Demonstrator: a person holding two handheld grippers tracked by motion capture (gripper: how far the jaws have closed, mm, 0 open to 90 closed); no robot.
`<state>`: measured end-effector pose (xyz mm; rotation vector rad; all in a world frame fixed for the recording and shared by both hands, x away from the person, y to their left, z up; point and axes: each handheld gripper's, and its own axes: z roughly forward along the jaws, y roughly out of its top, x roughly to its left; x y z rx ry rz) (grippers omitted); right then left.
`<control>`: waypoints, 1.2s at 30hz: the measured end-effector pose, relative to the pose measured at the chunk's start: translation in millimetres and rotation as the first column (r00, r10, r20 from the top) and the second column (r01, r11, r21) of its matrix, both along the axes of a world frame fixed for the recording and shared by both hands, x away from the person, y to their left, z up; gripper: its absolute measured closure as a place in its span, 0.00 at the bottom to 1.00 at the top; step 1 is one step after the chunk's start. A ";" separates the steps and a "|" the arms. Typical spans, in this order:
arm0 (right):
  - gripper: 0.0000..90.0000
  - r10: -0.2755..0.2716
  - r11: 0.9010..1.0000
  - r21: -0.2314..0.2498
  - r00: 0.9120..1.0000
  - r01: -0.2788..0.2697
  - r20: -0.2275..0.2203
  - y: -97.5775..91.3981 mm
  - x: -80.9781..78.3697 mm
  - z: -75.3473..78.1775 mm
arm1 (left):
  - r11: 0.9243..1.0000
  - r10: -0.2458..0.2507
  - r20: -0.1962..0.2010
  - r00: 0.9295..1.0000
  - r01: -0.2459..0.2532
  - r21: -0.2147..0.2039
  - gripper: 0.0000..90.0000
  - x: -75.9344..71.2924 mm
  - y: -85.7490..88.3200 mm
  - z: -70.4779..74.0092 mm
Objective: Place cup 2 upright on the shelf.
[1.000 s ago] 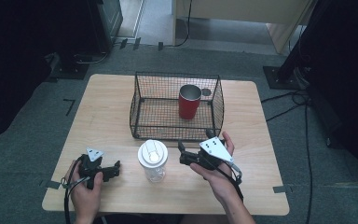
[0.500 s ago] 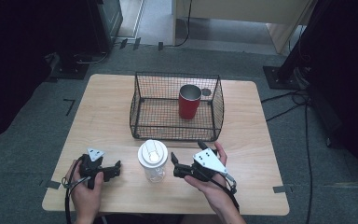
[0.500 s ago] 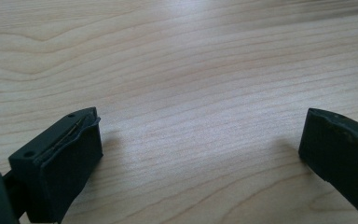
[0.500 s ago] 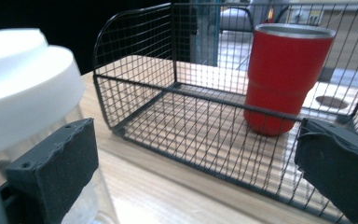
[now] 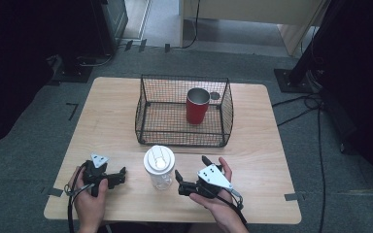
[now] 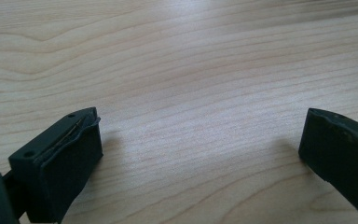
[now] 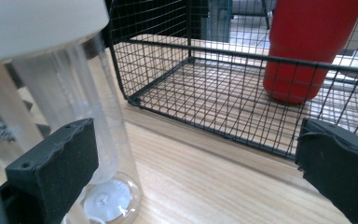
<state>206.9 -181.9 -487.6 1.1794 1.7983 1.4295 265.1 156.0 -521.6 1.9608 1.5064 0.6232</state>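
Plainly, the right gripper [image 5: 190, 174] stands wide beside the clear tumbler [image 5: 160, 168] at lower centre — one jaw could probably nudge it over (tall, top-heavy); the left gripper [image 5: 118, 176] idles wide.

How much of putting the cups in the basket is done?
The red cup already stands in the basket. The right gripper, open, sits beside the clear cup on the table without holding it. Grabbing and moving it looks left. The left gripper rests open.

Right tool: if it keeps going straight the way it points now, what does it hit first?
Probably the clear cup: the right tool, jaws open, points left at it. Its own view puts the cup off-centre, so only one jaw may touch.
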 end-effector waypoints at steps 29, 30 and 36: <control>0.00 0.115 0.993 0.021 0.993 -0.115 -0.005 32.3 -14.6 -3.3 | 1.000 0.002 0.002 1.000 -0.002 -0.003 0.00 0.0 -0.2 -0.1; 0.00 0.119 0.993 0.023 0.993 -0.119 -0.001 34.0 -14.2 -1.8 | 1.000 0.002 0.002 1.000 -0.002 -0.002 0.00 0.1 -0.2 -0.1; 0.00 0.133 0.991 0.023 0.991 -0.133 0.013 39.7 -12.9 2.7 | 1.000 0.002 0.002 1.000 -0.002 -0.002 0.00 0.0 -0.2 -0.1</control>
